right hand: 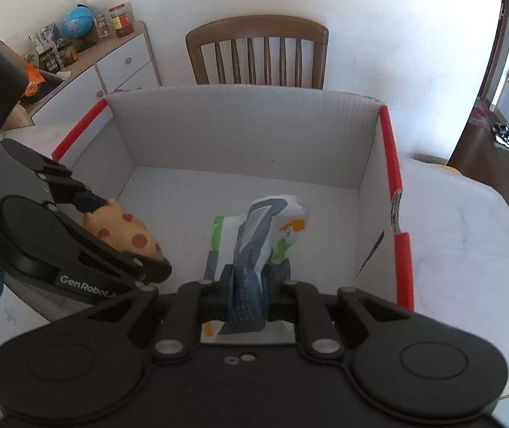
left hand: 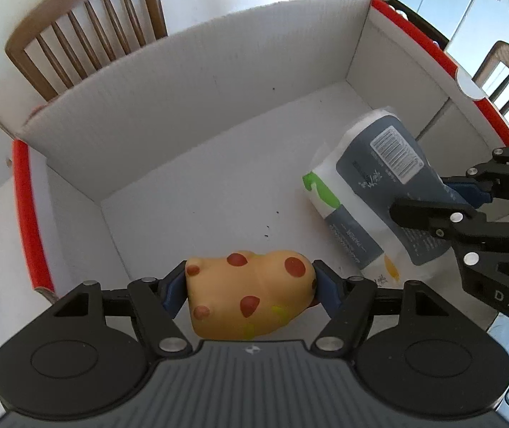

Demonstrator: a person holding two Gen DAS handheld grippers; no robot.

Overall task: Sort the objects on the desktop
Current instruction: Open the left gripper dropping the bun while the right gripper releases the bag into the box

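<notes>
From the left wrist, the left gripper [left hand: 251, 290] is clamped on a yellow soft toy [left hand: 249, 294] with red-brown spots, a blue pad pressed to each end of it. The toy hangs above the near part of the floor of a white cardboard box [left hand: 197, 85] whose side rims are taped red. Only this view shows the barcode face of the tissue pack [left hand: 372, 192], a grey, white and green plastic-wrapped pack lying tilted at the right side of the box floor. The right gripper [left hand: 443, 199] reaches in from the right edge and pinches the pack's near end between its fingers. A few dark specks lie on the box floor between toy and pack. Behind the far wall stands a wooden chair [left hand: 86, 25]; a second chair [left hand: 508, 75] shows past the right rim.

From the right wrist, the right gripper [right hand: 247, 294] is closed tight on the tissue pack [right hand: 254, 242], which is creased into a narrow ridge between the pads and lifts toward the middle of the box [right hand: 247, 125]. The left gripper [right hand: 119, 239] comes in from the left with the toy [right hand: 126, 232], over the left part of the floor and apart from the pack. Only here can the white counter [right hand: 468, 235] be seen on the right of the box, and a sideboard [right hand: 111, 64] by the far wall carrying a globe [right hand: 77, 23] and jars. The chair [right hand: 258, 53] stands right behind the box's far wall.
</notes>
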